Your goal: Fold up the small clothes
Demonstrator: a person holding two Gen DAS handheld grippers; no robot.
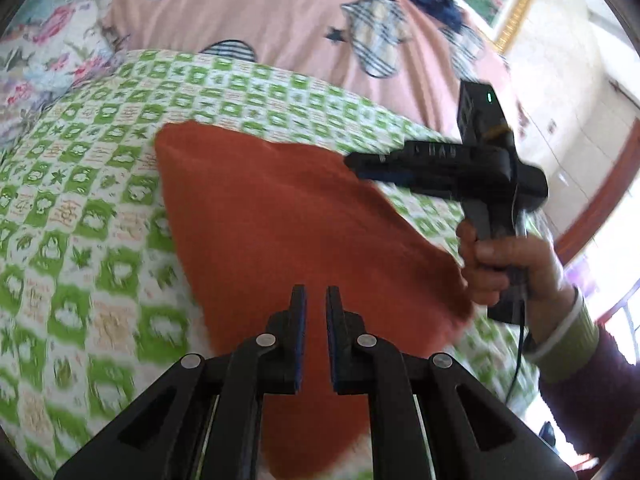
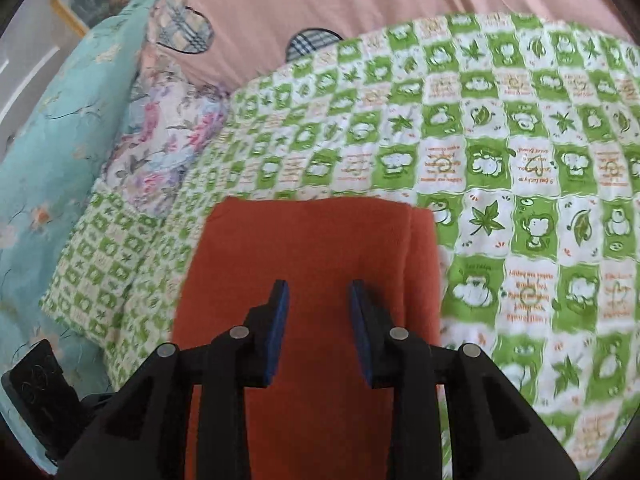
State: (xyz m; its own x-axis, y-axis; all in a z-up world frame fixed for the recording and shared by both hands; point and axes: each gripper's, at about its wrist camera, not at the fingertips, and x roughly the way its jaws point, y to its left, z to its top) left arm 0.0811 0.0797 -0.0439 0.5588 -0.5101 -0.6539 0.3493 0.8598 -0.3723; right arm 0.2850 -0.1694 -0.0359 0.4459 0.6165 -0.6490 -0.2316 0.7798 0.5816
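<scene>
Rust-orange knitted cloth (image 1: 288, 216) lies folded flat on the green-and-white checked quilt (image 1: 80, 208), filling the centre and lower middle of both wrist views; a fold edge runs down its right side in the right wrist view (image 2: 320, 248). Left gripper (image 1: 316, 300) hovers over the cloth's near end, its blue-padded fingers a narrow gap apart, holding nothing. Right gripper (image 2: 319, 292) hangs above the cloth with fingers spread wide; in the left view it sits at right-centre (image 1: 360, 164), gripped by a hand (image 1: 508, 264). Pink patchwork bedspread (image 1: 280, 12) fills the top.

Green quilt (image 2: 520, 184) lies open beside the cloth (image 2: 312, 272).
</scene>
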